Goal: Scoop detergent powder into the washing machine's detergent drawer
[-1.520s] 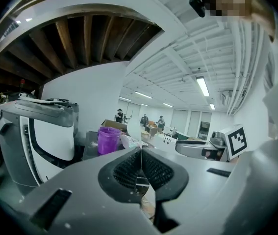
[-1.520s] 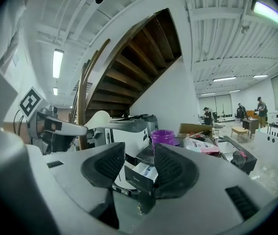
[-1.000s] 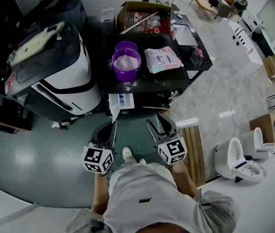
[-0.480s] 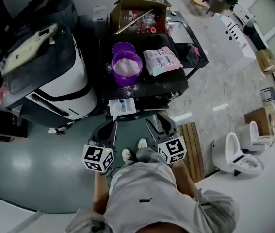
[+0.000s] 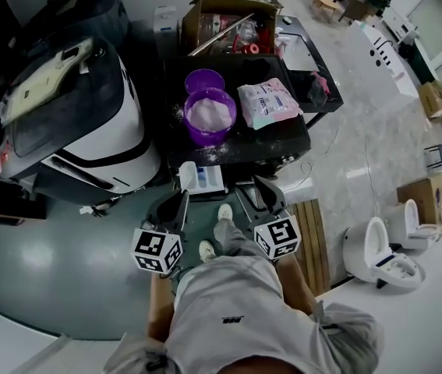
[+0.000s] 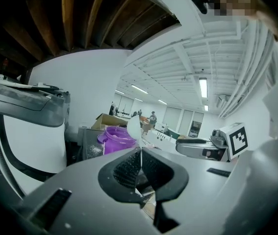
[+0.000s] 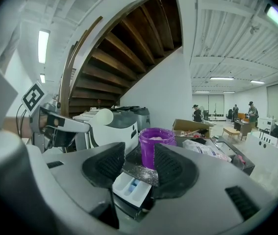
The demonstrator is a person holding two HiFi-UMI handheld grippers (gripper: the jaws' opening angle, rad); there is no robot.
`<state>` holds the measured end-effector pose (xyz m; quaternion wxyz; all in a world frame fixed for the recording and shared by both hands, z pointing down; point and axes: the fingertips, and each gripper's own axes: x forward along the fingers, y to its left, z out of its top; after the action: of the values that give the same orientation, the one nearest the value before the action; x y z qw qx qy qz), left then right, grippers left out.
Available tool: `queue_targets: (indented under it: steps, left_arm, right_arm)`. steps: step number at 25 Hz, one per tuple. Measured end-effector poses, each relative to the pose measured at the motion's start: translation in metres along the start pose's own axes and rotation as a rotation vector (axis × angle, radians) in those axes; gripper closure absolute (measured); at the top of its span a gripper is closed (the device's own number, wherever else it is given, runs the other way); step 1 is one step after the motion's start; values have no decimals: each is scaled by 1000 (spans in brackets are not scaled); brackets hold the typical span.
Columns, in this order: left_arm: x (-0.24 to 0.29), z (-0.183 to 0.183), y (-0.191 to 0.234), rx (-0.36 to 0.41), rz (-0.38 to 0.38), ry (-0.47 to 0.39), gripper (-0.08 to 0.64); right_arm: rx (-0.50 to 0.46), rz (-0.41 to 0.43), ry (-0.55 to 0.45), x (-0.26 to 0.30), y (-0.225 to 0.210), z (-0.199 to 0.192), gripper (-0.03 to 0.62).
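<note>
A purple bucket [image 5: 211, 115] of white detergent powder stands on the black table [image 5: 283, 142], with its purple lid [image 5: 204, 80] behind it. The white detergent drawer [image 5: 202, 178] juts out at the table's front edge. My left gripper [image 5: 175, 209] is shut on a thin white scoop [image 6: 134, 126], seen edge-on between its pads, and hangs just short of the drawer. My right gripper [image 5: 266, 197] stands open with nothing in it. Through its jaws in the right gripper view I see the drawer [image 7: 131, 186] and the bucket [image 7: 157, 146].
A white and black washing machine [image 5: 72, 107] stands left of the table. A pink-and-white detergent bag [image 5: 267, 102] lies right of the bucket, and a cardboard box [image 5: 228, 26] sits at the table's back. Spilled powder dusts the table front. The person's feet are below the drawer.
The person has stepped forward, so the table, the bucket and the drawer are closer to both grippers. The left gripper still holds the scoop and the right stays open.
</note>
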<state>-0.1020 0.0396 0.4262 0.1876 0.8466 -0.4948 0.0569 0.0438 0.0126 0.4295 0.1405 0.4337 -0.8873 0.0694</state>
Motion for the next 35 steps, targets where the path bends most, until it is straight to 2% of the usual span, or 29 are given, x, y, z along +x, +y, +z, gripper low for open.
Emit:
queue_targets:
  steps: [16, 28, 35]
  left_arm:
    - [89, 34, 31, -3, 96, 46, 543]
    - [136, 49, 37, 7, 190, 103, 543]
    - [160, 51, 46, 31, 197, 203, 543]
  right_arm:
    - [3, 139, -5, 83, -71, 27, 407]
    - [12, 236, -9, 121, -122, 34, 407]
    - [27, 254, -6, 135, -139, 33, 407]
